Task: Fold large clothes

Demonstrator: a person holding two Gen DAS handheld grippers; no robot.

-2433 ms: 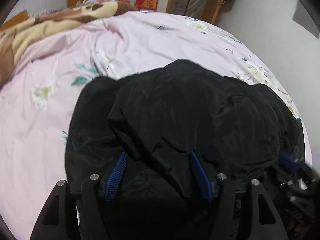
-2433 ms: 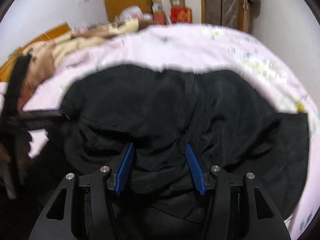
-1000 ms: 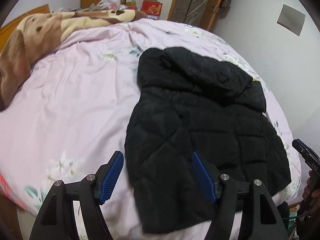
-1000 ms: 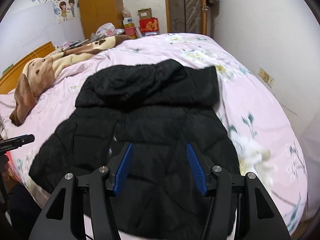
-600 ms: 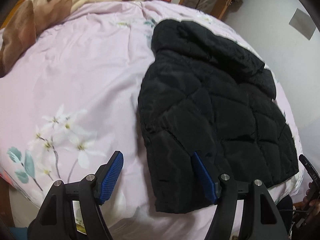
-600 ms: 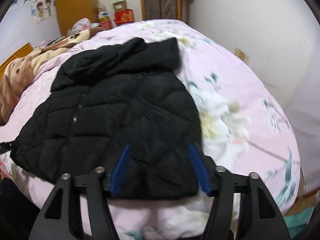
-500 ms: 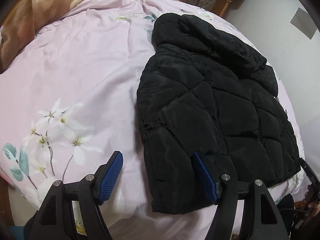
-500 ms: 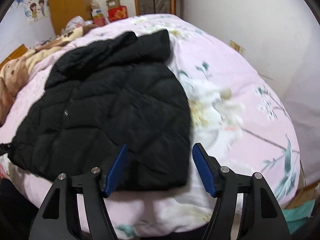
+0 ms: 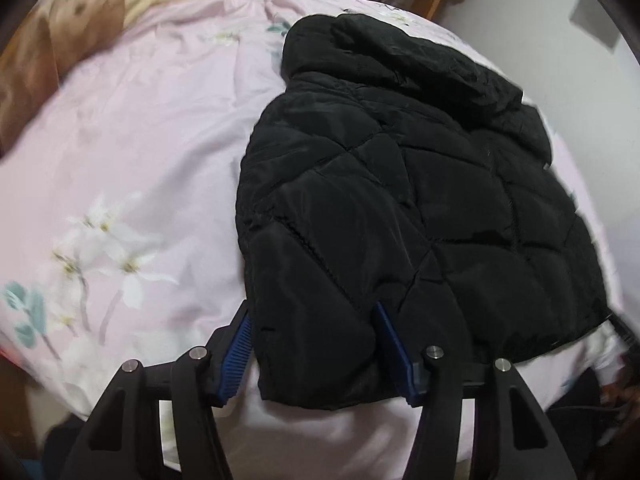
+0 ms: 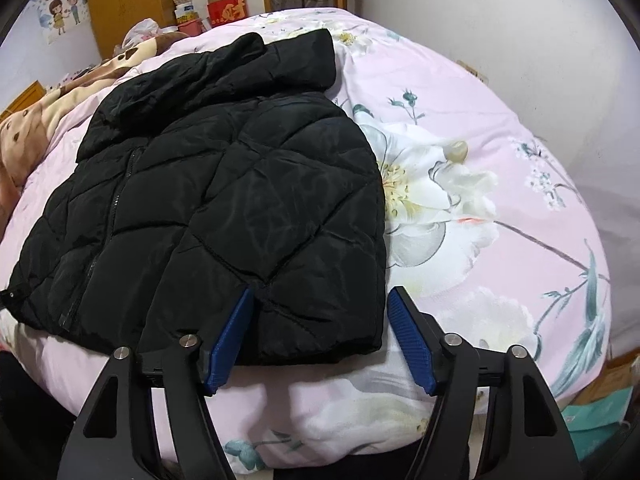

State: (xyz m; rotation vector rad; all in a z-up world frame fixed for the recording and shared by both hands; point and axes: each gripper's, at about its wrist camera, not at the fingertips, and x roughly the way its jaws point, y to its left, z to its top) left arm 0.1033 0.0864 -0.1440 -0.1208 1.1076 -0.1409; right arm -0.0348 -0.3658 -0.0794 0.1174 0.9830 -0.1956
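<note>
A black quilted hooded jacket lies flat on the pink floral bed cover, hood at the far end and hem at the near edge. My left gripper hangs over the jacket's near left corner. Its jaws are closing with that corner between the blue pads, which I do not see squeezing it. In the right wrist view the jacket fills the left half. My right gripper straddles the near right corner and is closing. One pad rests on the cloth and the other pad stands clear beside the edge.
A brown and beige blanket lies bunched at the far left of the bed. A wooden wardrobe and a red box stand beyond the bed. A white wall runs along its right side. The bed's edge drops away right below both grippers.
The jacket was bunched up close to both grippers, then lay spread flat. Both grippers have since come down to its near hem, and the left jaws have narrowed around the corner.
</note>
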